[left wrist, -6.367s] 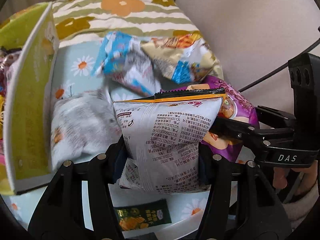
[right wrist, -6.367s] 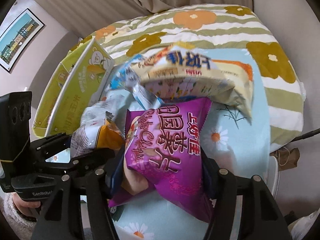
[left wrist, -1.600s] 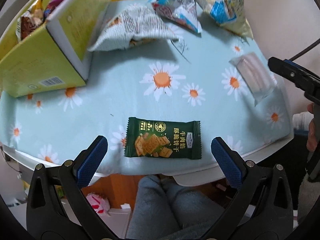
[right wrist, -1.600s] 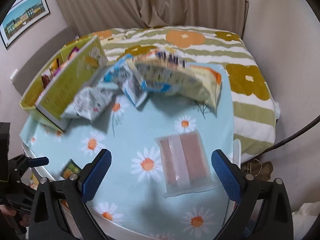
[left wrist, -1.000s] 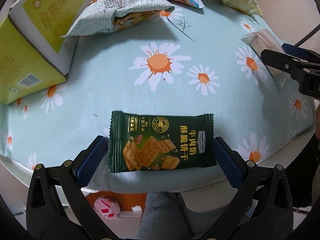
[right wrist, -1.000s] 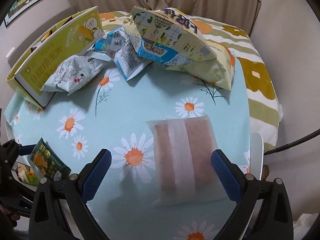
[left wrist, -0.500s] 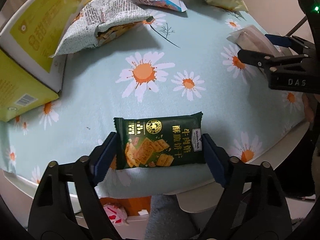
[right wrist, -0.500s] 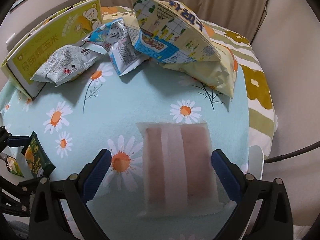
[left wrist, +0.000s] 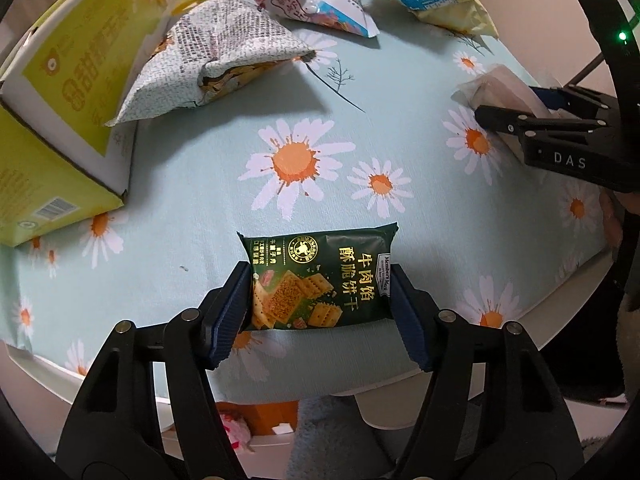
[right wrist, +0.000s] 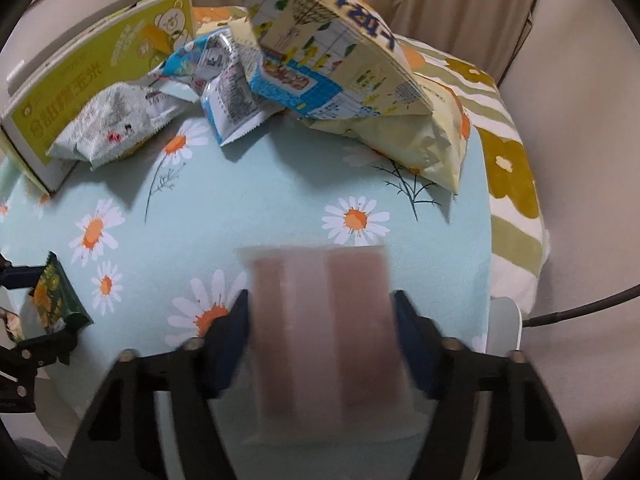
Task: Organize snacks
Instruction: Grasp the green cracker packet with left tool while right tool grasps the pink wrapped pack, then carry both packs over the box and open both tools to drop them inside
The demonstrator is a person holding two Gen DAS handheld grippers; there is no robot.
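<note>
Yellow-green box [left wrist: 52, 120] stands beside loose snack bags [left wrist: 224, 48]; contents hidden

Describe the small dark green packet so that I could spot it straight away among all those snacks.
Start at the round table with the daisy tablecloth; the yellow box and the puffy bags lie toward the far side. The dark green packet lies alone at the near edge, between the pads of the left claw. It is the only flat, dark wrapper, with gold lettering and pictured square crackers.
</note>
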